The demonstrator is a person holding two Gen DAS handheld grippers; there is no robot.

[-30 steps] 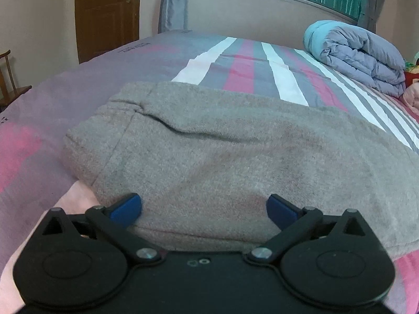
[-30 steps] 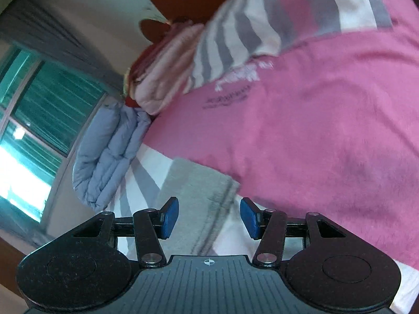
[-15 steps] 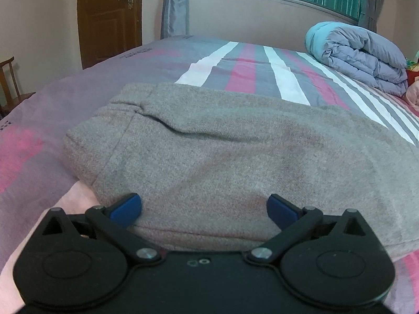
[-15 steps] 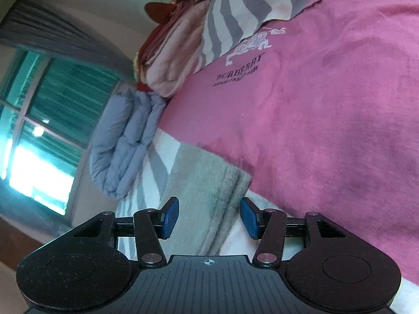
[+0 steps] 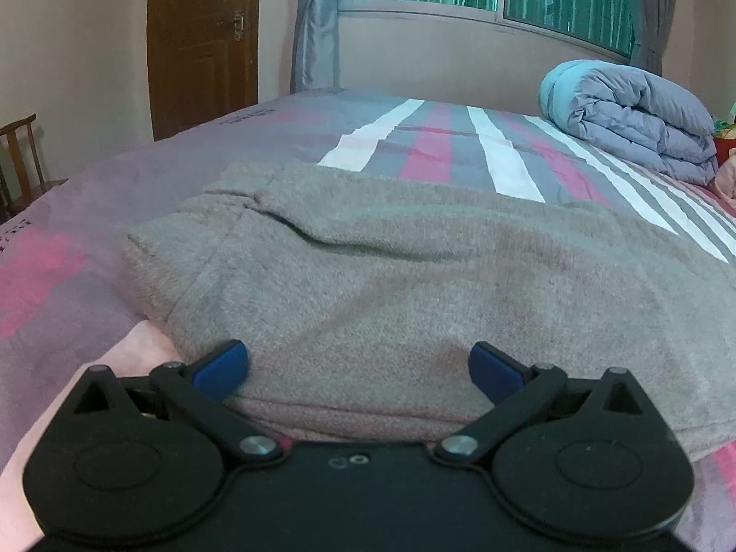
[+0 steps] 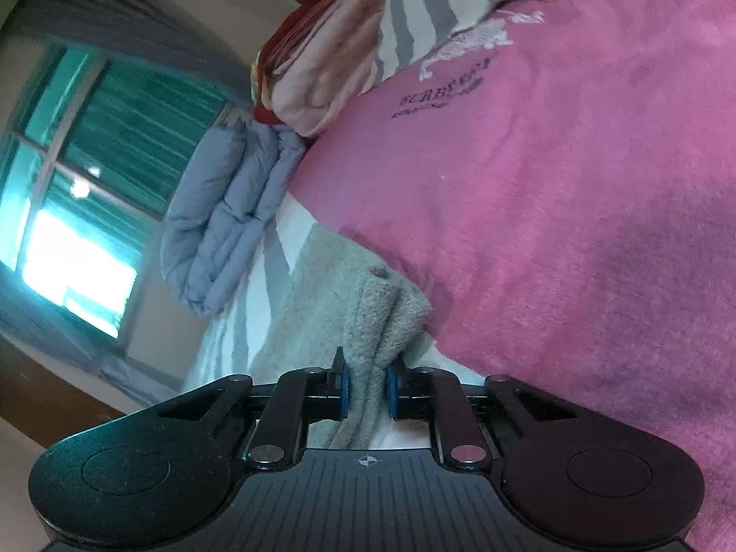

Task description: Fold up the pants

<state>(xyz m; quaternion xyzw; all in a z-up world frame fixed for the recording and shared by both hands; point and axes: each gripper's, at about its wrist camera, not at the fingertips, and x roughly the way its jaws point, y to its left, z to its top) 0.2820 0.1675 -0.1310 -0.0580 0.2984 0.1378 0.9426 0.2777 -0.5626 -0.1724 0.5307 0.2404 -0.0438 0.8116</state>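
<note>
Grey fleece pants (image 5: 391, 285) lie spread across the bed, their near folded edge right at my left gripper (image 5: 359, 365). That gripper stands wide open, its blue pads apart over the cloth and pressing nothing. In the right wrist view the far end of the grey pants (image 6: 349, 303) bunches up into my right gripper (image 6: 365, 391). Its jaws are closing and the blue pads pinch a fold of the fabric between them.
The bed wears a pink, grey and white striped sheet (image 5: 437, 147). A rolled blue-grey duvet (image 5: 635, 119) lies at the far right by the window. A pink blanket (image 6: 575, 184) and stacked pillows (image 6: 322, 60) sit beside the right gripper. A wooden door (image 5: 202, 37) and chair (image 5: 20, 156) stand left.
The right gripper moved down onto the end of the pants and its jaws closed from wide apart onto the fabric. The left gripper stayed open and tilted up slightly.
</note>
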